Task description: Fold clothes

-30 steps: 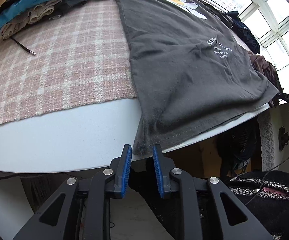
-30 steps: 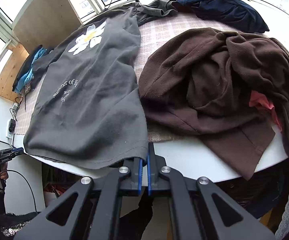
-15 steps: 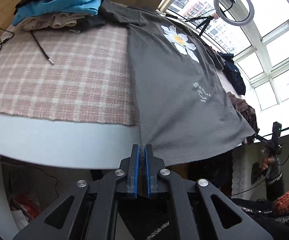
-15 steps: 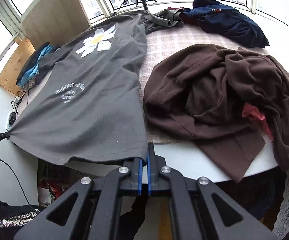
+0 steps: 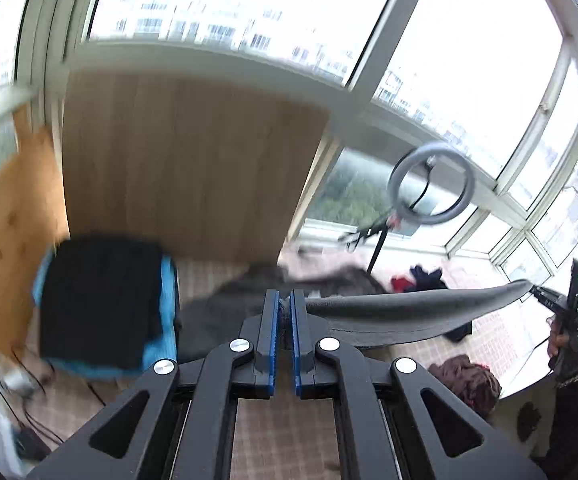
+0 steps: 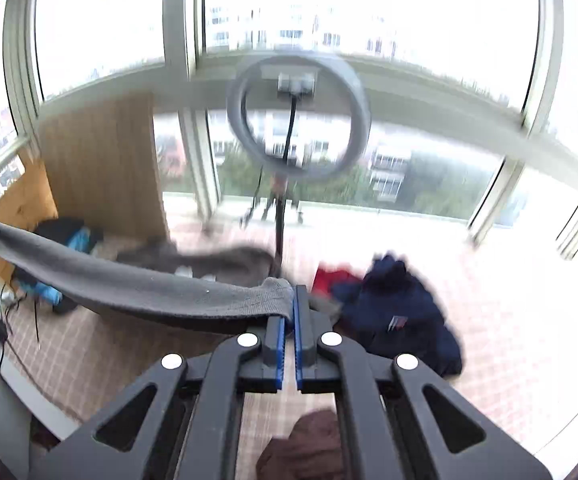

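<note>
The grey T-shirt (image 5: pixel 409 308) hangs in the air as a taut band between both grippers, above the table. My left gripper (image 5: pixel 285 300) is shut on one hem corner. My right gripper (image 6: pixel 292 304) is shut on the other hem corner; the shirt (image 6: pixel 129 280) stretches from it to the left. The right gripper also shows far right in the left wrist view (image 5: pixel 545 294). The shirt's far end lies blurred on the checked tablecloth (image 6: pixel 101 344).
A folded stack of black and blue clothes (image 5: pixel 101 304) sits at the left. A navy garment (image 6: pixel 401 312), a red one (image 6: pixel 331 276) and a brown one (image 6: pixel 313 444) lie on the table. A ring light on a tripod (image 6: pixel 297 112) stands at the back.
Both grippers have lifted the shirt's hem off the table edge and swung it up and forward over the table. The left gripper closed on the hem corner one second ago.
</note>
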A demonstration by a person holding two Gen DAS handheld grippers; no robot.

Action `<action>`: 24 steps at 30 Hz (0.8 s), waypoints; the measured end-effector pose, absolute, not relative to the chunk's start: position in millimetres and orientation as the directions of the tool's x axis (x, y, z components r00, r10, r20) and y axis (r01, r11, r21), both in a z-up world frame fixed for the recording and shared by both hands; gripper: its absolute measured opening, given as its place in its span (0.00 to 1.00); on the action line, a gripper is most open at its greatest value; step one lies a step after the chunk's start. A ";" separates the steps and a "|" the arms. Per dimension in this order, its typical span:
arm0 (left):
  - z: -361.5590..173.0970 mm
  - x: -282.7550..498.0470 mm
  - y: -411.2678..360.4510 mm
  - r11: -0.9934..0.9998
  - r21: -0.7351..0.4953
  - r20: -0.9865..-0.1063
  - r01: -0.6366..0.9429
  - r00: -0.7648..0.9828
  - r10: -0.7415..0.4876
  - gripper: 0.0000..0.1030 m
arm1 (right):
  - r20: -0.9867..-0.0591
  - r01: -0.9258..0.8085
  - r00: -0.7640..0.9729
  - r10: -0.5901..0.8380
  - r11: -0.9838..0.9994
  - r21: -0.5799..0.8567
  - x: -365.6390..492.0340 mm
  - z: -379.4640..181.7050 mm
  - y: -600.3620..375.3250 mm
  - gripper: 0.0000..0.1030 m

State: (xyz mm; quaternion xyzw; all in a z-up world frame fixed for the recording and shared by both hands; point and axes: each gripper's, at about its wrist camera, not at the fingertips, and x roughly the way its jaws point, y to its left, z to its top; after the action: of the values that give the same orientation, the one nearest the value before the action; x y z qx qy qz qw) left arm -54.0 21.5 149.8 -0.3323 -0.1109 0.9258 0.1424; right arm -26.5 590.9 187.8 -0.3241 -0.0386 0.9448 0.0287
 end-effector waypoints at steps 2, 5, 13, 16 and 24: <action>204.0 -28.0 28.5 -0.946 -0.220 -0.525 -0.238 -0.788 0.321 0.05 | -0.535 -0.033 -0.839 0.098 -0.991 -0.129 -4.6 244.2 582.8 0.03; 219.1 3.8 32.2 -0.958 -0.142 -0.542 -0.250 -0.790 0.287 0.05 | -0.501 -0.017 -0.859 0.104 -0.985 -0.174 32.5 267.3 577.3 0.03; 77.9 73.0 29.0 -0.961 -0.131 -0.751 -0.244 -0.609 0.257 0.05 | -0.711 0.095 -0.703 0.030 -0.986 -0.135 103.5 105.8 549.3 0.03; 1.8 92.9 19.5 -0.963 -0.169 -0.833 -0.209 -0.493 0.253 0.05 | -0.802 0.100 -0.597 -0.016 -0.994 -0.054 130.6 9.5 541.4 0.03; -182.1 143.0 12.4 -0.960 -0.270 -0.936 -0.080 -0.213 0.281 0.05 | -0.943 -0.003 -0.320 -0.086 -0.996 0.091 183.3 -188.6 534.5 0.03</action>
State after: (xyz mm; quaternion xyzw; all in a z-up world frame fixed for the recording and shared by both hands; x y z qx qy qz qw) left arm 143.0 12.4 -182.1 -0.6166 -0.0815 0.7743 0.1164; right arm 183.3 534.5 -188.6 -0.5824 0.0381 0.8116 -0.0253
